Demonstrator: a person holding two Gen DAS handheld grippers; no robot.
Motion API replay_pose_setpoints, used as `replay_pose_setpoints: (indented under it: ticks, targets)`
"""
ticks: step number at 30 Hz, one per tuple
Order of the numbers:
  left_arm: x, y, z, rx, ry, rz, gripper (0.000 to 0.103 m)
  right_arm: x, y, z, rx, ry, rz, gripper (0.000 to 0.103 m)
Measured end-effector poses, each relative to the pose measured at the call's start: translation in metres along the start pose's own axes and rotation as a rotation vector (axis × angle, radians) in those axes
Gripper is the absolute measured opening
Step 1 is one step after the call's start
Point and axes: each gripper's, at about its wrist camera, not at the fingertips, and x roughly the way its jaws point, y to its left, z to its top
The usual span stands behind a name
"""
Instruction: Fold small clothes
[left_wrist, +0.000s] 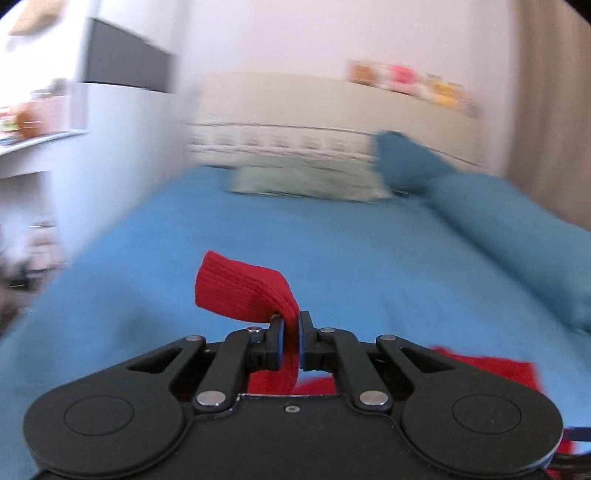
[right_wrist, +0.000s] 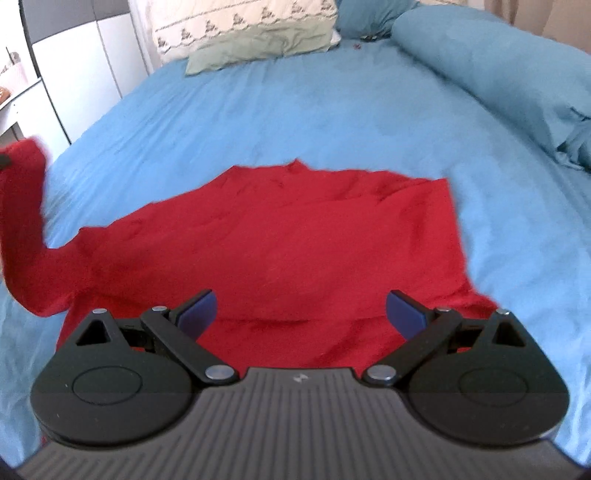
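Currently the left gripper (left_wrist: 291, 339) pinches the ribbed sleeve cuff (left_wrist: 240, 291) of the red sweater (right_wrist: 295, 240), which lies on the blue bedsheet (right_wrist: 258, 110). The right gripper (right_wrist: 301, 314) hangs spread and empty above the body. With nothing pinning it, pulling the sleeve across could drag and bunch the whole garment.

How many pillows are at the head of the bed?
3 that I can make out: a cream embroidered pillow against the headboard, a pale green pillow lying in front of it, and a blue pillow to their right. Others may be hidden behind them.

Both wrist views look low along the bed (right_wrist: 295, 110) toward its pillows (left_wrist: 306, 181).
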Motion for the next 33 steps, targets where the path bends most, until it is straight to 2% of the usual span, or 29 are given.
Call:
replay_pose_setpoints:
  ticks: [3,6,10,13,14,15,17,19,21,24,27,33]
  targets:
    - [0.024,-0.052,-0.024,0.018,0.059,-0.113,0.008,-0.001,-0.019,0.000,0.053,-0.008,0.005,0.103]
    - [0.057,-0.090,-0.069,0.058,0.144,-0.158,0.008,0.003,-0.039,-0.005,0.110,0.008,0.007,0.103]
    - [0.089,-0.116,-0.118,0.066,0.263,-0.131,0.008,0.008,-0.054,-0.014,0.112,0.038,0.014,0.103]
    - [0.090,-0.120,-0.130,0.044,0.275,-0.118,0.009,0.011,-0.061,-0.019,0.101,0.043,0.026,0.103]
    - [0.088,-0.121,-0.132,0.055,0.273,-0.120,0.012,0.013,-0.062,-0.019,0.100,0.043,0.029,0.103]
    - [0.086,-0.121,-0.132,0.068,0.272,-0.125,0.017,0.014,-0.064,-0.019,0.102,0.042,0.036,0.103]
    - [0.078,-0.119,-0.129,0.092,0.270,-0.140,0.055,0.014,-0.067,-0.019,0.110,0.037,0.046,0.103]
    - [0.071,-0.113,-0.121,0.113,0.249,-0.136,0.071,0.014,-0.068,-0.015,0.110,0.031,0.048,0.103]
    - [0.056,-0.102,-0.109,0.142,0.228,-0.112,0.074,0.012,-0.065,-0.006,0.099,0.021,0.050,0.103]
    - [0.039,-0.083,-0.100,0.158,0.245,-0.047,0.074,0.009,-0.048,0.012,0.050,0.010,0.073,0.103]
    - [0.026,-0.054,-0.098,0.122,0.267,0.015,0.075,0.018,-0.018,0.030,-0.061,0.040,0.100,0.103]
    - [0.024,-0.020,-0.102,0.058,0.329,0.086,0.074,0.051,0.044,0.049,-0.200,0.095,0.157,0.103]
